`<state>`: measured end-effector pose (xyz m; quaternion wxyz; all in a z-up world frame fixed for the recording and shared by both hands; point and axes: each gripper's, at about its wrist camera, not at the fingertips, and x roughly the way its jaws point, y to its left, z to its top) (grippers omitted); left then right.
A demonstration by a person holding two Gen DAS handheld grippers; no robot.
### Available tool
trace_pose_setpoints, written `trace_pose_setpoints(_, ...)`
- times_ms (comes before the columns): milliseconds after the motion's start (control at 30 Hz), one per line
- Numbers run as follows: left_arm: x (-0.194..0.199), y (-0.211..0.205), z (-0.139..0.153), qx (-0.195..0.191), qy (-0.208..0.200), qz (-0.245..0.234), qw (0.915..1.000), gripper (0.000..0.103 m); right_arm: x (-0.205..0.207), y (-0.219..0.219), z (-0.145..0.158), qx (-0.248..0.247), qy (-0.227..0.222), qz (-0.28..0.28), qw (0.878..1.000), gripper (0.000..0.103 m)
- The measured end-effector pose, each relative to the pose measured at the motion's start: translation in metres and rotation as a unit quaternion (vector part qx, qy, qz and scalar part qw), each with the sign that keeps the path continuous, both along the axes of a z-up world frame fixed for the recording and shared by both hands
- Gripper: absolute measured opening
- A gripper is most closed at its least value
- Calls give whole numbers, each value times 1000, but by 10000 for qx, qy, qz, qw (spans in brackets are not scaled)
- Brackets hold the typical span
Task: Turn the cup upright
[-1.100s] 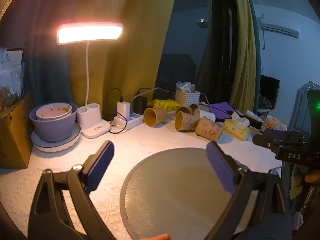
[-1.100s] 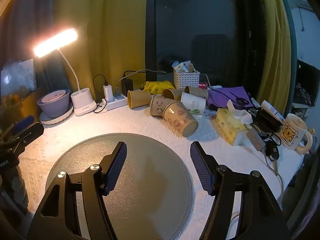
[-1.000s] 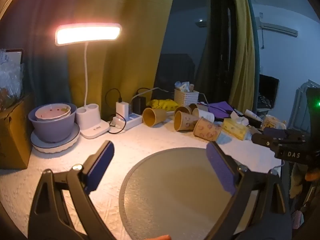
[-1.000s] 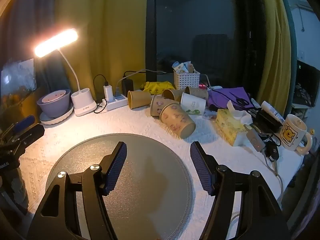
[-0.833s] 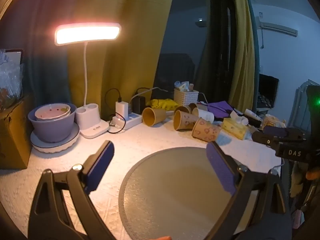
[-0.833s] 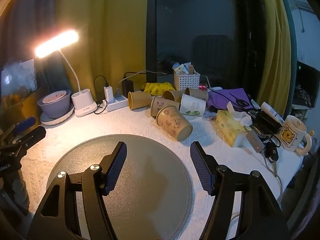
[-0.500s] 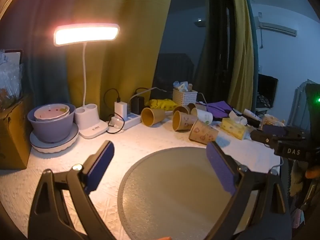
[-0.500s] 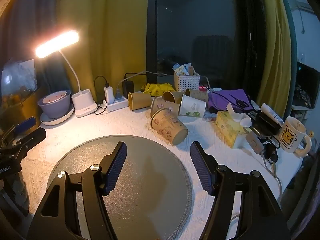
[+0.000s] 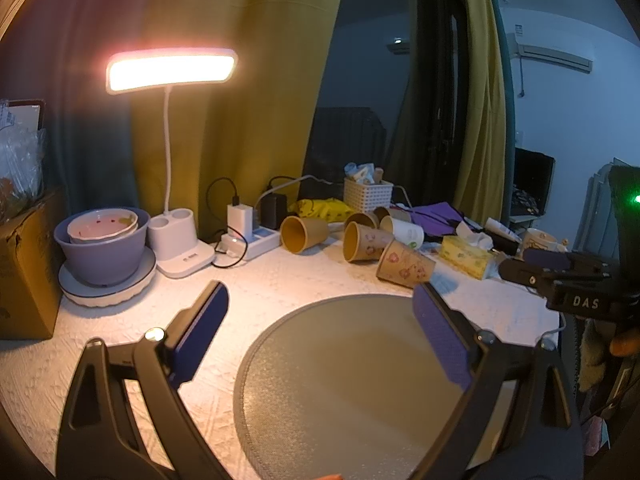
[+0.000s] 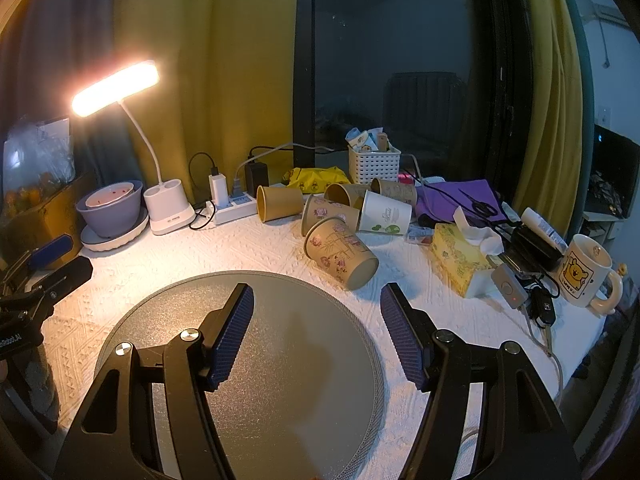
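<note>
The floral cup (image 10: 341, 254) lay on its side just ahead-right of my right gripper (image 10: 316, 334), base toward me. Both my grippers were spread apart, gripping nothing; the left gripper (image 9: 320, 336) sat farther off.

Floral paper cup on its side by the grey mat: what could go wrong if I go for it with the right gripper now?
The floral cup lies on its side, so it may roll if a finger nudges it.

Other tipped cups crowd right behind it; a deep reach could knock them.

It is thin paper, so the open right gripper could crush it if it closes hard.
</note>
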<state>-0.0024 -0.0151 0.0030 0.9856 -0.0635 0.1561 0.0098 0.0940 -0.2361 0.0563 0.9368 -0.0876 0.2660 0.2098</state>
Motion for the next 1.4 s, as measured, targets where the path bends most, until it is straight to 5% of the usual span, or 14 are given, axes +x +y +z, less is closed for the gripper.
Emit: trace_pose_setpoints(1400, 0, 0, 1, 4, -13, -5, 10000, 94, -2, 5, 6, -14, -39, 43, 10000, 69)
